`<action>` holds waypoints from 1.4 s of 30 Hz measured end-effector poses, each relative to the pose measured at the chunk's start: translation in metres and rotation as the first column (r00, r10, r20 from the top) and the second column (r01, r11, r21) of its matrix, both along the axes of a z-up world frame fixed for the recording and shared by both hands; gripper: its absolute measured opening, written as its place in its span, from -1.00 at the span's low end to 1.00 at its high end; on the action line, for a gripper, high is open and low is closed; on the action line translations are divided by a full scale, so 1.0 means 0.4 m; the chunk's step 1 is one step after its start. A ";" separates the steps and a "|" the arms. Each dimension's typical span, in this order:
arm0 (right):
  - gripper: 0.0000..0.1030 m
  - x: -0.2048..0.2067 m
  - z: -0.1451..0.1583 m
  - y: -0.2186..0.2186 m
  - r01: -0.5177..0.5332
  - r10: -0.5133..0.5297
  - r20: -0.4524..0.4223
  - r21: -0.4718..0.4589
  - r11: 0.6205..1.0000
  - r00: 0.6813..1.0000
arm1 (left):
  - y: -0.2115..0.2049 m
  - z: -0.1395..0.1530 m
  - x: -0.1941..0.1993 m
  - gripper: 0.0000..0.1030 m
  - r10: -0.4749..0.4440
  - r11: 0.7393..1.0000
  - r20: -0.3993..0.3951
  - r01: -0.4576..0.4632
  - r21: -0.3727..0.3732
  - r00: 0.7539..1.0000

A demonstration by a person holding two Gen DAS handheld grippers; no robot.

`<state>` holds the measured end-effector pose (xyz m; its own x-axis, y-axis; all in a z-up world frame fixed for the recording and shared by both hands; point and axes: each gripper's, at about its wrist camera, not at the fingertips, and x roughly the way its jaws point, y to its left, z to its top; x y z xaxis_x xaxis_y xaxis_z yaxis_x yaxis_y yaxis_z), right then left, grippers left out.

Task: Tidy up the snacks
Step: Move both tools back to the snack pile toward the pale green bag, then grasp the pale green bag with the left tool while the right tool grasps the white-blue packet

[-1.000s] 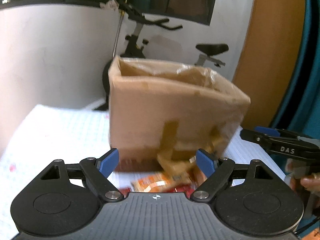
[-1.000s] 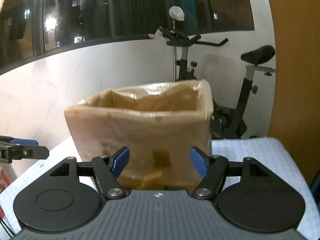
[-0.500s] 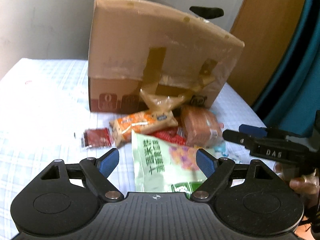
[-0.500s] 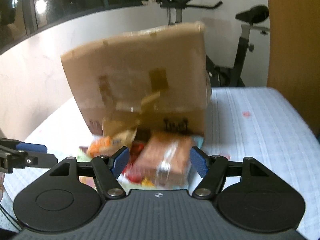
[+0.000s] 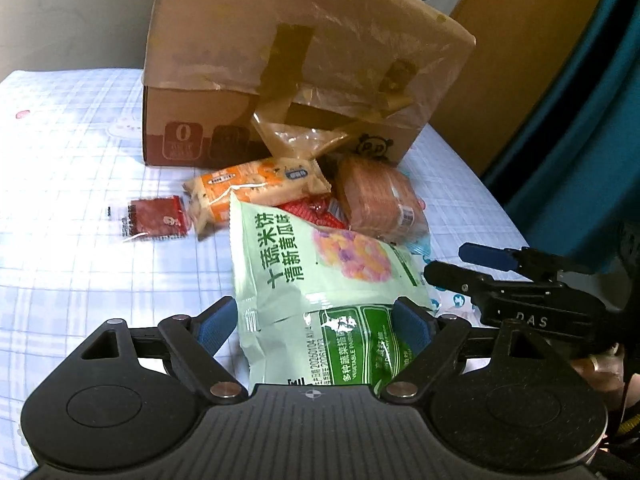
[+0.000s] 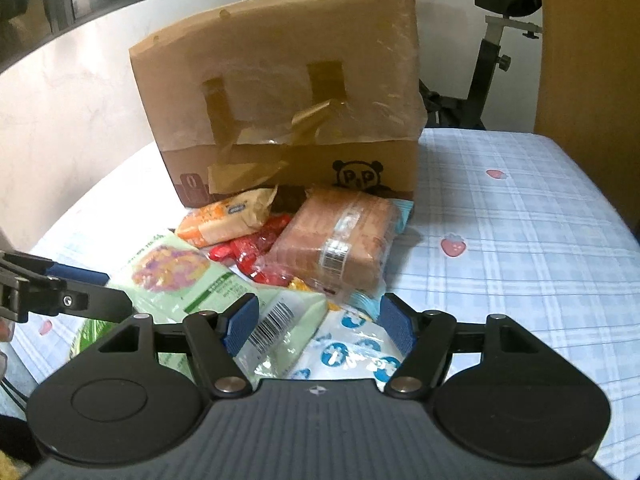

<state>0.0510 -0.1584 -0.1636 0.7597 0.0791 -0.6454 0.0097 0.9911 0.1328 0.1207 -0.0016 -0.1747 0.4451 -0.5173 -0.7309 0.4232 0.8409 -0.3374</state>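
directly between the spread left tool (image 5: 316, 322) lies the green snack bag (image 5: 316, 276).

Your left gripper (image 5: 316, 322) hovers spread wide over the green snack bag (image 5: 320, 280), pads either side of it, contact unclear. Beyond lie an orange cracker pack (image 5: 256, 188), a brown bread pack (image 5: 380, 200) and a small red sachet (image 5: 156, 220), set apart on the checked cloth (image 5: 80, 160). A taped cardboard box (image 5: 288, 60) stands behind. Your right gripper (image 5: 452, 264) reaches in from the right, fingers apart.

Both wrist views look low and close at the cardboard box (image 5: 296, 60).
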 end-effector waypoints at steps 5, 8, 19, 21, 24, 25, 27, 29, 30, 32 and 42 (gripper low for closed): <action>0.36 -0.009 -0.014 0.013 -0.020 0.019 -0.032 -0.017 1.000 0.999 | 0.006 -0.023 0.013 0.80 0.010 0.999 -0.032 -0.011 -0.036 0.999; 0.36 -0.008 -0.023 0.020 -0.030 0.029 -0.043 -0.022 0.999 0.999 | 0.006 -0.034 0.022 0.85 0.011 0.998 -0.049 -0.013 -0.054 0.999; 0.36 0.001 -0.034 0.023 -0.041 0.039 -0.043 -0.051 0.998 0.998 | 0.011 -0.083 0.052 0.99 0.006 0.991 -0.102 -0.019 -0.132 0.995; 0.36 0.003 -0.035 0.025 -0.046 0.043 -0.043 -0.055 0.997 0.998 | 0.004 -0.087 0.053 0.99 -0.005 0.989 -0.108 -0.011 -0.147 0.994; 0.36 0.005 -0.035 0.029 -0.053 0.050 -0.043 -0.068 0.996 0.998 | -0.006 -0.097 0.057 0.99 -0.007 0.986 -0.114 -0.012 -0.167 0.993; 0.36 0.006 -0.036 0.030 -0.054 0.051 -0.043 -0.071 0.996 0.998 | -0.010 -0.101 0.058 0.99 -0.008 0.985 -0.117 -0.012 -0.174 0.993; 0.36 0.008 -0.038 0.030 -0.055 0.052 -0.044 -0.072 0.996 0.998 | -0.020 -0.107 0.058 0.93 -0.017 0.983 -0.113 -0.004 -0.181 0.993; 0.36 0.010 -0.039 0.031 -0.053 0.050 -0.044 -0.072 0.996 0.998 | -0.021 -0.106 0.055 0.88 -0.024 0.982 -0.098 0.005 -0.187 0.995; 0.36 0.011 -0.039 0.031 -0.052 0.049 -0.044 -0.072 0.996 0.998 | -0.017 -0.106 0.054 0.81 -0.025 0.981 -0.092 0.007 -0.192 0.995; 0.36 0.014 -0.038 0.030 -0.051 0.048 -0.045 -0.071 0.996 0.998 | -0.003 -0.105 0.051 0.71 -0.020 0.975 -0.082 0.002 -0.221 0.996; 0.37 0.029 -0.032 0.034 -0.064 0.060 -0.065 -0.057 0.996 0.996 | 0.117 -0.077 0.024 0.59 0.174 0.954 -0.039 -0.178 -0.240 0.984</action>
<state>0.0626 -0.1447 -0.1763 0.7121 0.0850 -0.6969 -0.0453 0.9961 0.0752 0.1305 0.0452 -0.2057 0.5337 -0.5941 -0.6018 0.2683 0.7938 -0.5457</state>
